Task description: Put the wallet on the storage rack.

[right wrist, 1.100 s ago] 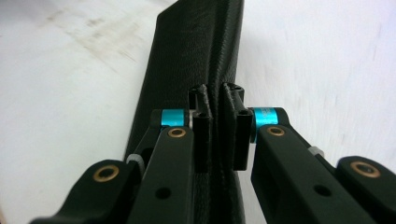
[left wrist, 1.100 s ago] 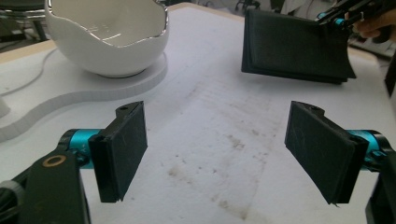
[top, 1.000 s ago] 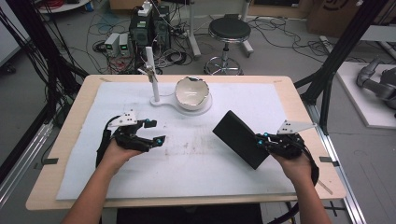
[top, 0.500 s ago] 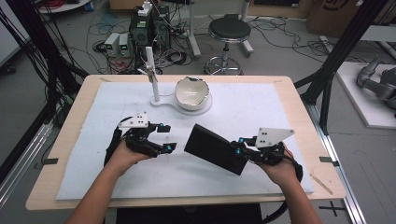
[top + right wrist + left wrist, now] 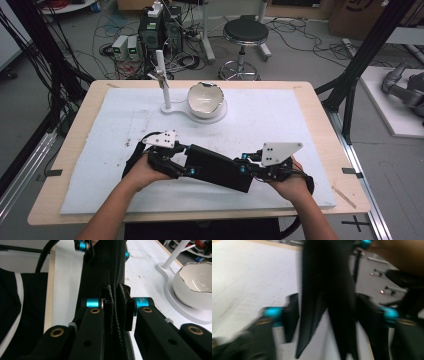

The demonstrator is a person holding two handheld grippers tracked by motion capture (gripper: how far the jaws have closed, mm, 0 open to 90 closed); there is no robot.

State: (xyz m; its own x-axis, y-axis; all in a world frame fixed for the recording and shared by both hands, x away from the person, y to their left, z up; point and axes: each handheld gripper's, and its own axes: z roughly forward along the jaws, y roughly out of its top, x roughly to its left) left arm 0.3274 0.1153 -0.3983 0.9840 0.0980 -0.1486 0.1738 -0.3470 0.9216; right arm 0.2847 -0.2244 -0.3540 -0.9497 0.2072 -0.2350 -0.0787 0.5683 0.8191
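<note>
1. Where your two hands meet near the front of the surface [image 5: 300,107], a flat black pouch [image 5: 217,167] with a stitched edge stretches between them, lying slantwise over the white mat [image 5: 115,130].
2. Your right hand-held gripper [image 5: 248,167] has its jaws pinched tight on the stitched seam at the pouch's right end; the right gripper view shows both black pads pressed against that seam [image 5: 117,307].
3. Your left hand-held gripper [image 5: 184,167] sits at the pouch's left end. In the left gripper view the jaws stand apart on either side of the dark, folded pouch [image 5: 327,297], but that picture is badly blurred, so I cannot tell whether they actually grip it.
4. Your left hand [image 5: 150,170] and right hand [image 5: 290,180] each wrap their tool from behind, forearms entering from the near edge.
5. Well behind the pouch, toward the far side of the mat, a white eggshell-shaped bowl [image 5: 205,98] with a jagged rim rests on a white base.
6. A thin white post [image 5: 162,80] rises from that same base, just left of the bowl.
7. A grey three-cornered plate [image 5: 280,151] tops your right hand-held gripper.
</note>
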